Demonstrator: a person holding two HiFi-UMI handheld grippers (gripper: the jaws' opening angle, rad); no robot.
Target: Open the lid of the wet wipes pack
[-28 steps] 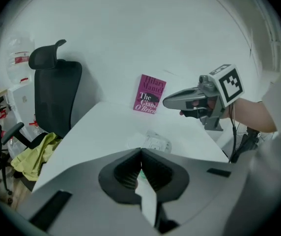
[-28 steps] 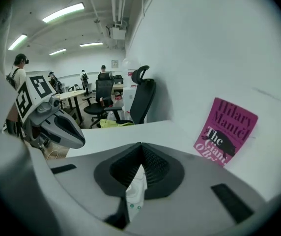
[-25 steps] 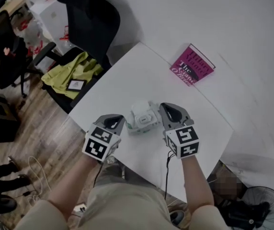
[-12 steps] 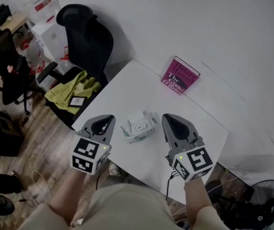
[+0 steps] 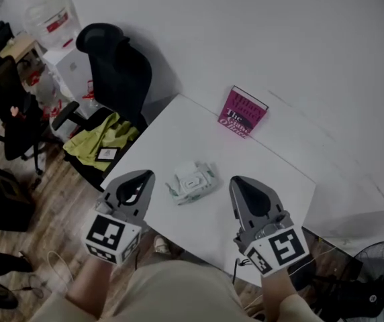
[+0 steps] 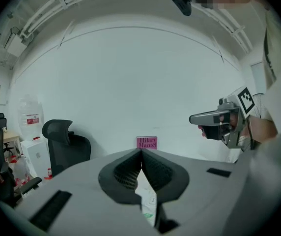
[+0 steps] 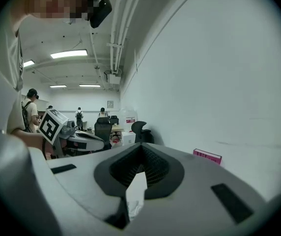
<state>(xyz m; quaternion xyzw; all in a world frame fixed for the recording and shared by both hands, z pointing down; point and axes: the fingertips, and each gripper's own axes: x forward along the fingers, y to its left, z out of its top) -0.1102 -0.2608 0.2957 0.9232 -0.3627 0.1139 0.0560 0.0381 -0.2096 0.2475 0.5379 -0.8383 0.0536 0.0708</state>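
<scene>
- While I hold both grippers clear of the white table [image 5: 266,173], the left gripper [image 5: 140,177] has its jaws pressed together, empty
- The right gripper [image 5: 237,182] is likewise closed on nothing
- The wet wipes pack [image 5: 192,182] lies on the table between them, touching neither

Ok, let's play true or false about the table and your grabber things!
1. The wet wipes pack lies on the white table. True.
2. The right gripper holds the pack. False: its jaws are shut on nothing, and the pack lies apart from it.
3. The book is pink. True.
4. The office chair is red. False: it is black.
5. The left gripper has its jaws wide open. False: they are together.
</scene>
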